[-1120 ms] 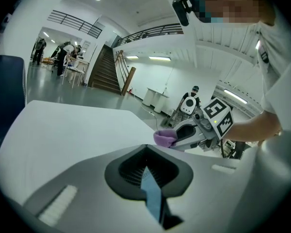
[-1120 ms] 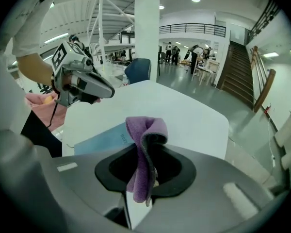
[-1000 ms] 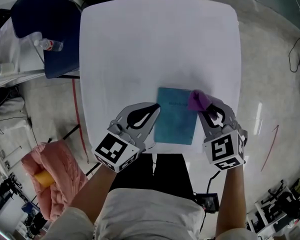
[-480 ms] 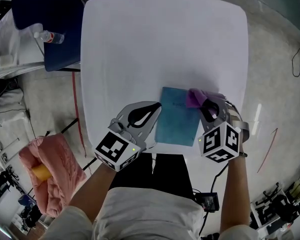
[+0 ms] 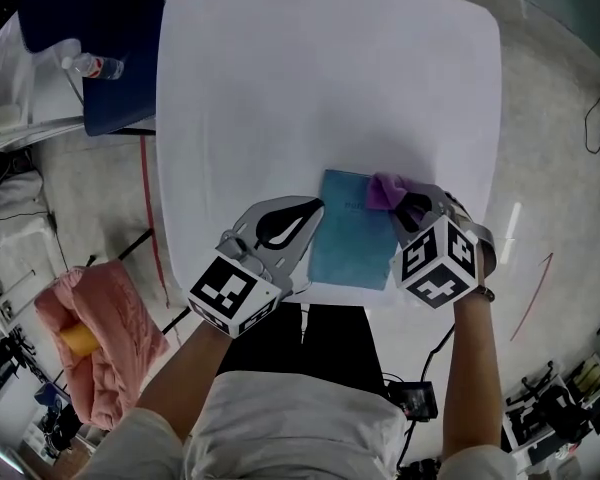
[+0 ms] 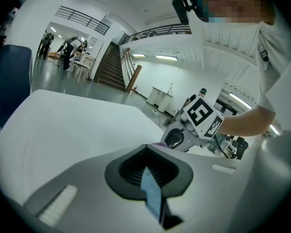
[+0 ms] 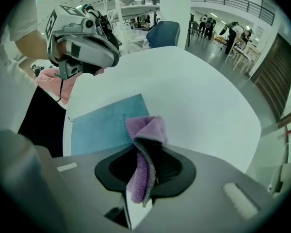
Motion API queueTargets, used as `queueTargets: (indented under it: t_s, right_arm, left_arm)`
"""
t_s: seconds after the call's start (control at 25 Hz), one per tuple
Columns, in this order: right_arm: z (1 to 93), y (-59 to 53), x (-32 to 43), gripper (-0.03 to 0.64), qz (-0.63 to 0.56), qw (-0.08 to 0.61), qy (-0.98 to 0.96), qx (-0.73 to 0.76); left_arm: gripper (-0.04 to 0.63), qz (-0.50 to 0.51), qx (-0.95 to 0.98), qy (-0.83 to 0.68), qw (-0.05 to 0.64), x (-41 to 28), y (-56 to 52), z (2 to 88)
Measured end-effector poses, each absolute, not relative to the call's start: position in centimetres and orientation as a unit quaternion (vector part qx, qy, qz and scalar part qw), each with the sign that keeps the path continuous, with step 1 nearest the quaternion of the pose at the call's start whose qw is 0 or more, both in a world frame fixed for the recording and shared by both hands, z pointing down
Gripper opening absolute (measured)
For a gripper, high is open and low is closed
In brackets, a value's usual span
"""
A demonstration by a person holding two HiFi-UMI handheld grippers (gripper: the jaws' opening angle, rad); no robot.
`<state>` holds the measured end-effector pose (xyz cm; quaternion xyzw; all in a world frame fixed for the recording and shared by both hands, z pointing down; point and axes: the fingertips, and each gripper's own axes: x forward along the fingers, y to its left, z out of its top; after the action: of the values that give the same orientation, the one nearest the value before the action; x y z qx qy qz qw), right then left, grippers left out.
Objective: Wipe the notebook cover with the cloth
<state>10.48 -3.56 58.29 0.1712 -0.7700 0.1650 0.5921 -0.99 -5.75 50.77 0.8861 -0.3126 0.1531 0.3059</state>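
Right gripper (image 5: 410, 208) holds cloth (image 5: 383, 190) on notebook (image 5: 348, 233) lying near-to-far.

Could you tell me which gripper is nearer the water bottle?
Left. The left gripper is at the notebook's left edge, toward the bottle; the right gripper, clamping the cloth, is farther right.

Left hand-held gripper (image 6: 146, 152) (jaws together)

Purple fleecy cloth (image 7: 144, 129): soft, napped. Flat teal notebook (image 7: 102, 125): matt paper cover. White rounded surface (image 7: 199, 101): smooth, faintly glossy. Right claw (image 5: 408, 206): matt grey plastic with black ribbed pads (image 7: 172, 168).
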Motion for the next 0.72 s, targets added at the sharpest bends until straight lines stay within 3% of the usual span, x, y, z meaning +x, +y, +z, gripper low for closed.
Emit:
queueTargets:
  t_s: [0.72]
  right_arm:
    - [58.3,-3.4,10.2,0.104,0.15,0.602,-0.763,0.182]
  left_arm:
    - [0.0,0.156,0.887,-0.307,0.308,-1.2,-4.5,50.6]
